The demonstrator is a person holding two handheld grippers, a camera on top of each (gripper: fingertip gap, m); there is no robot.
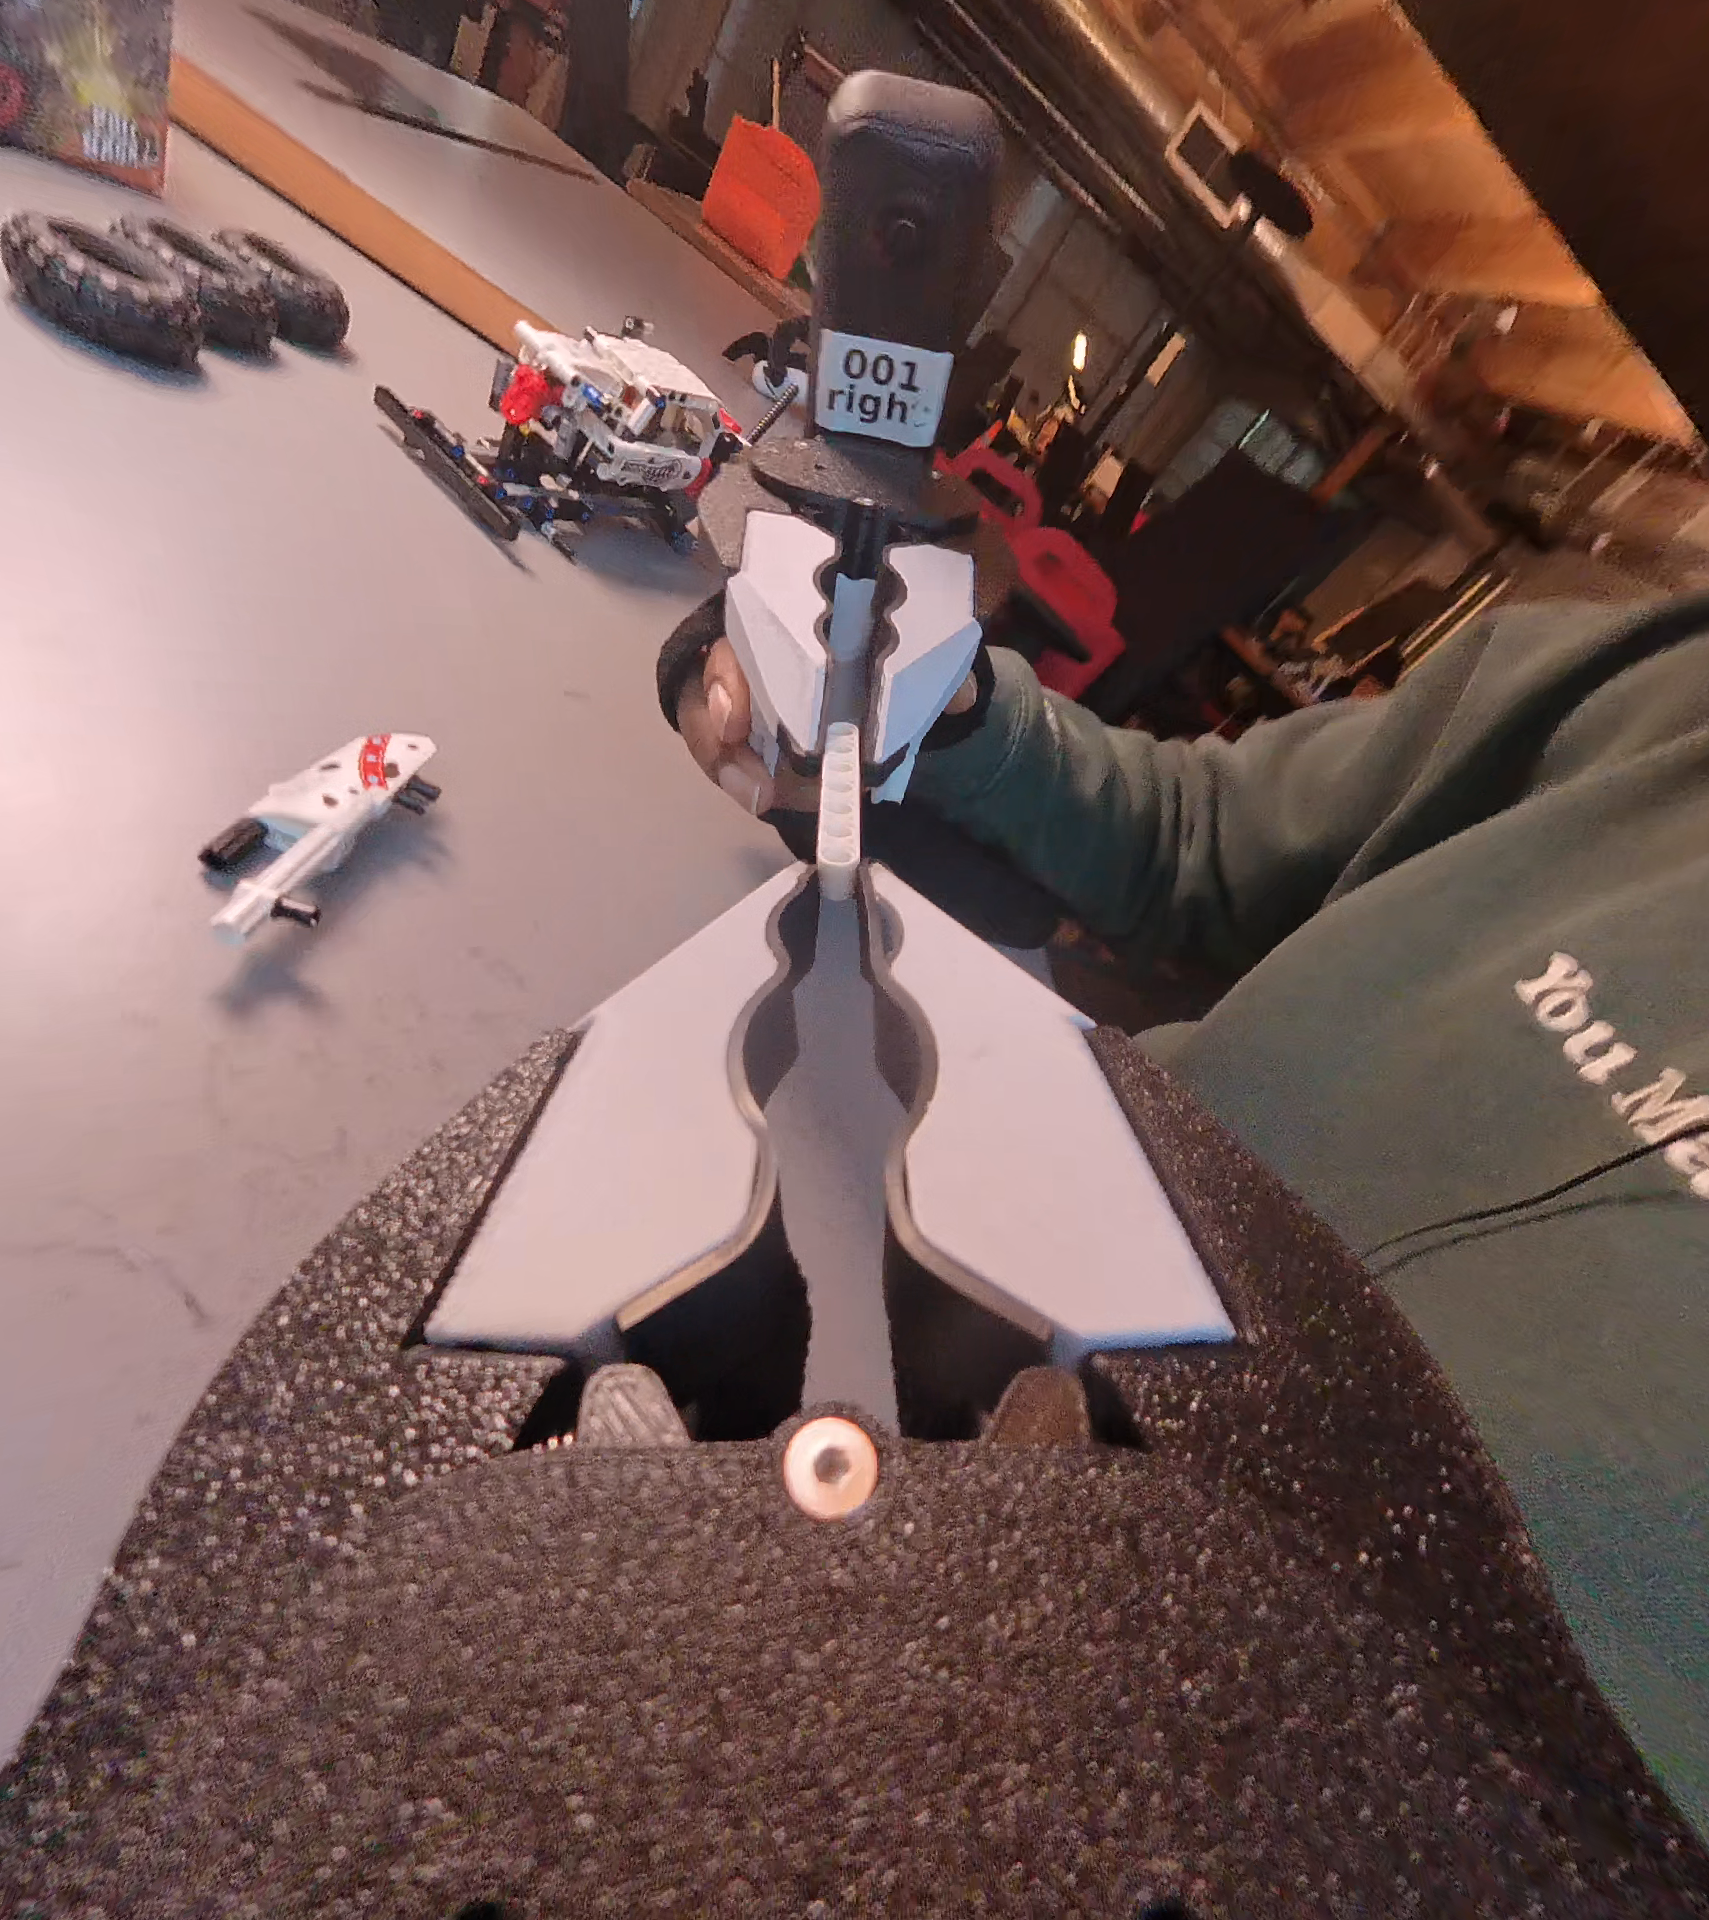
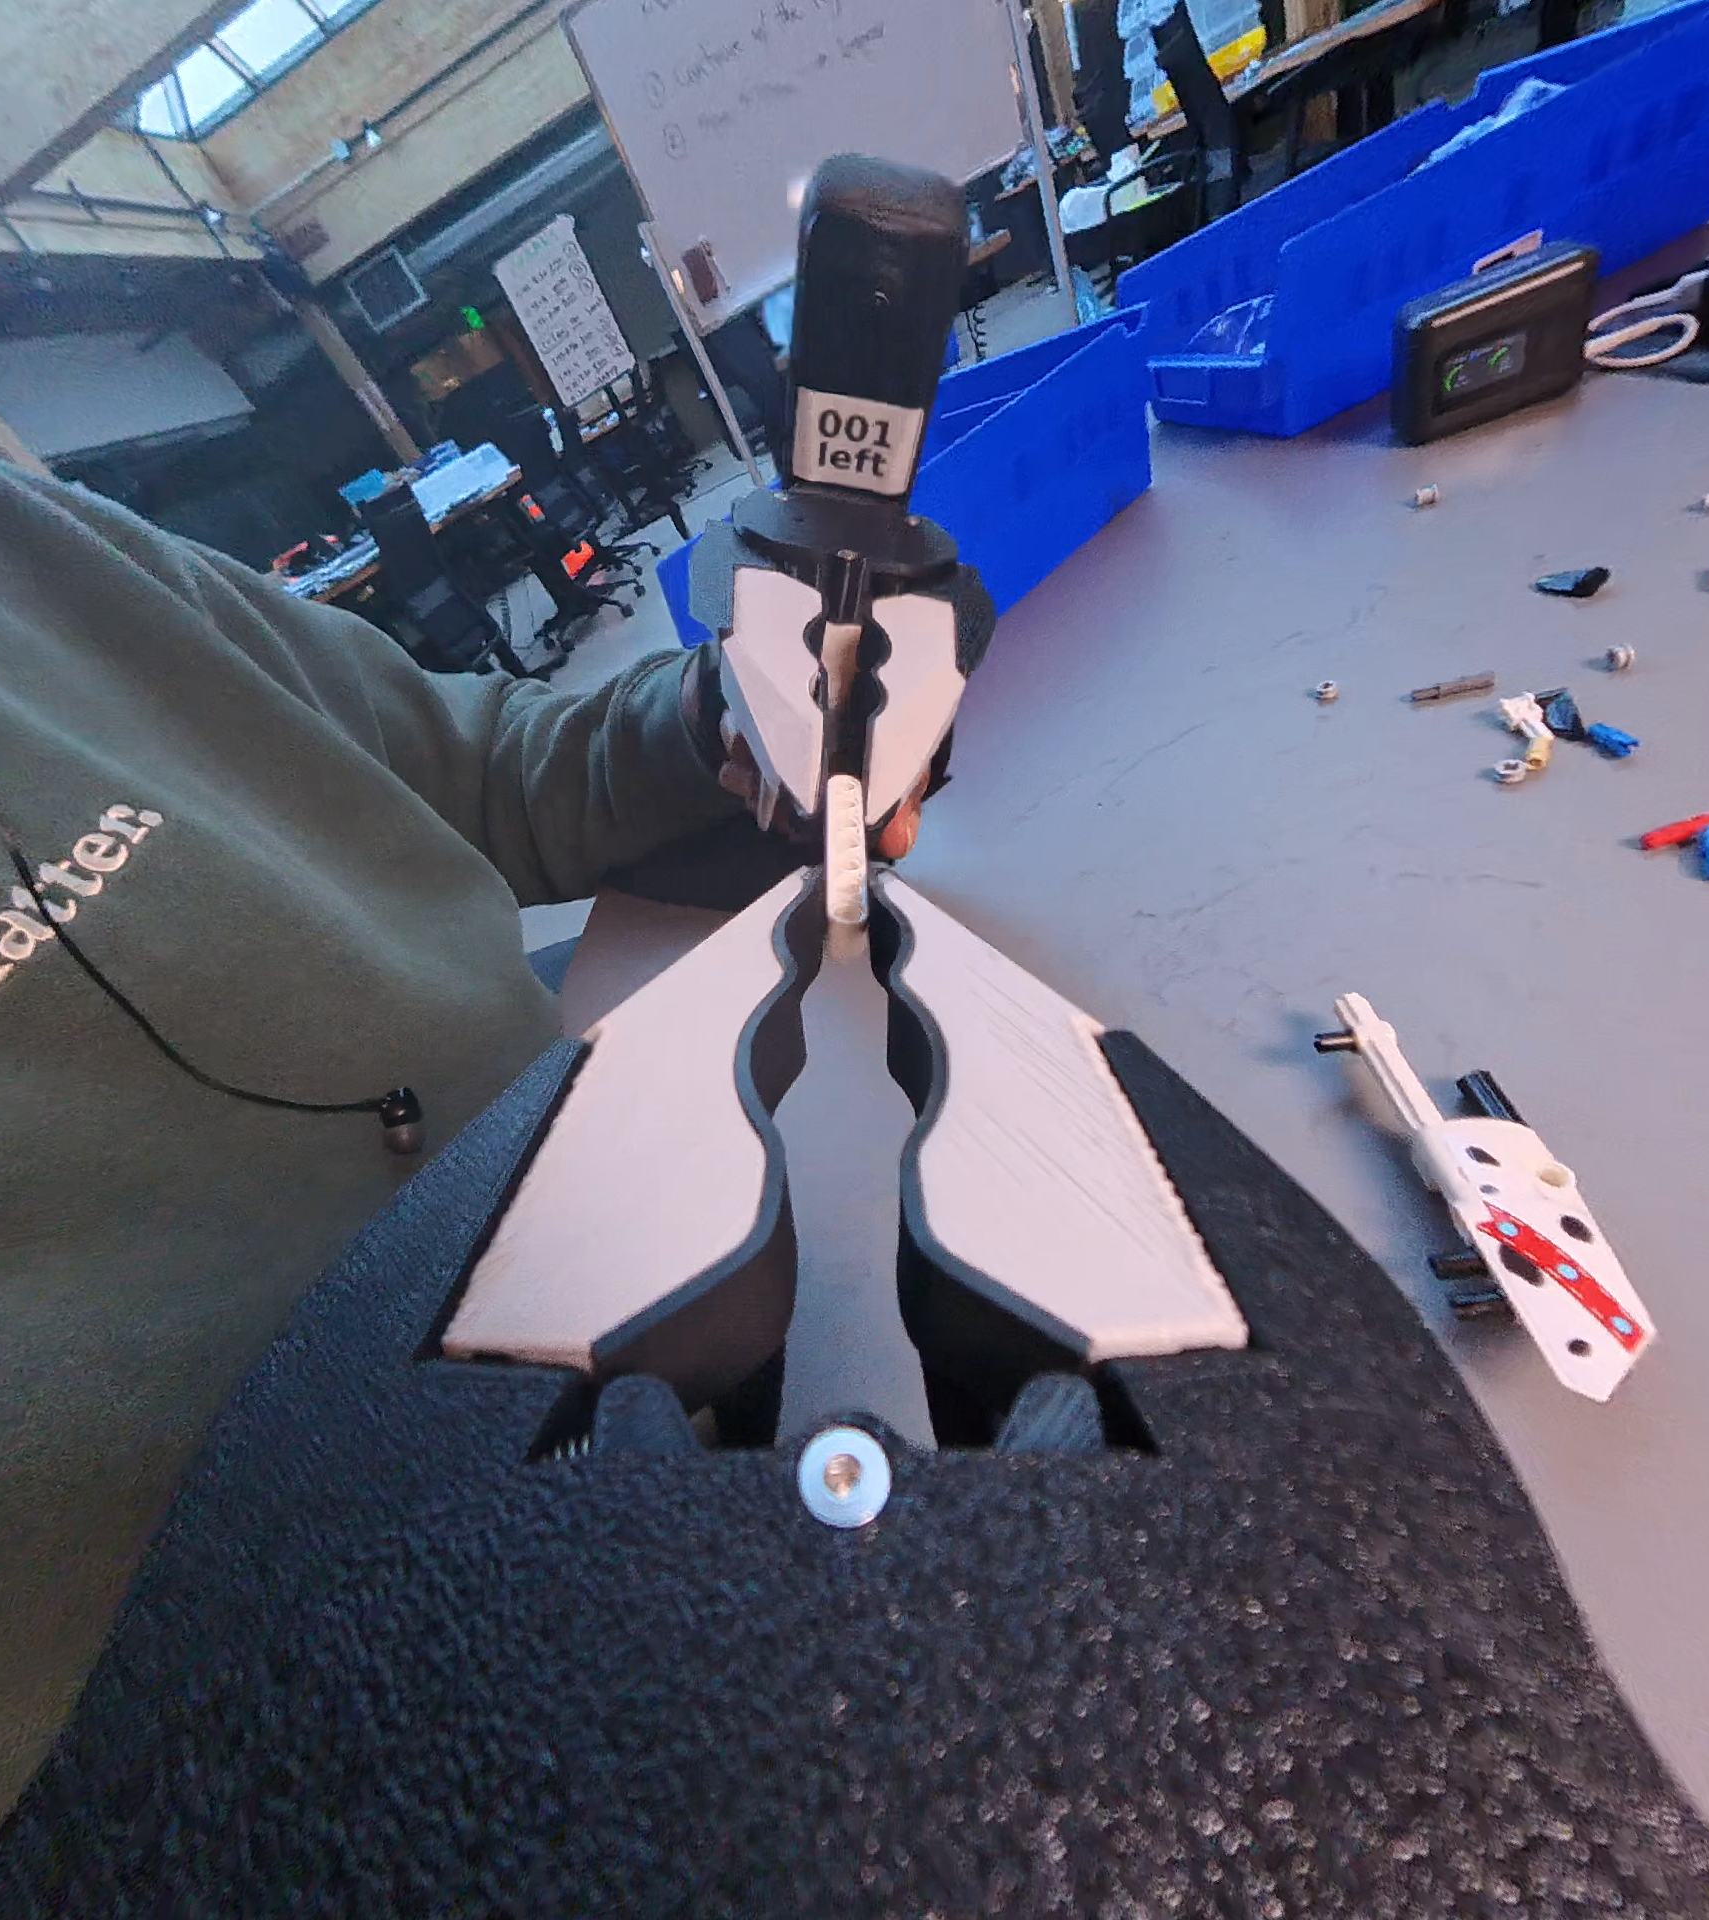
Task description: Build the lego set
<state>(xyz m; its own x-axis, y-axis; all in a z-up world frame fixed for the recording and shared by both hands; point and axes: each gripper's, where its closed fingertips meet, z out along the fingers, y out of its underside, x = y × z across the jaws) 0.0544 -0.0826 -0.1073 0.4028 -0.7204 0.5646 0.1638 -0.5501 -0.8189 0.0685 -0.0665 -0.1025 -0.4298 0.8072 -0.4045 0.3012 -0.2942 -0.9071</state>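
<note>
Grey tabletop [image 1: 102, 623] runs out under both my tongs, with a blurred workshop behind it. Going left to right in the left wrist view: a printed box [image 1: 39, 83] is cut off by the top edge, three black tyres [image 1: 175, 291] lie beside it, then the half-built white vehicle [image 1: 611, 436], soft with blur, and nearer me a white panel piece [image 1: 330, 821]. My left gripper [image 1: 837, 888] is closed on one end of a white holed beam [image 1: 839, 805]; my right gripper [image 1: 834, 748] faces it, clamped on the other end, so the beam bridges the two tips above the table. In the right wrist view, small loose parts [image 2: 1556, 727] lie scattered at right, too tiny to identify, before blue bins [image 2: 1401, 260].
</note>
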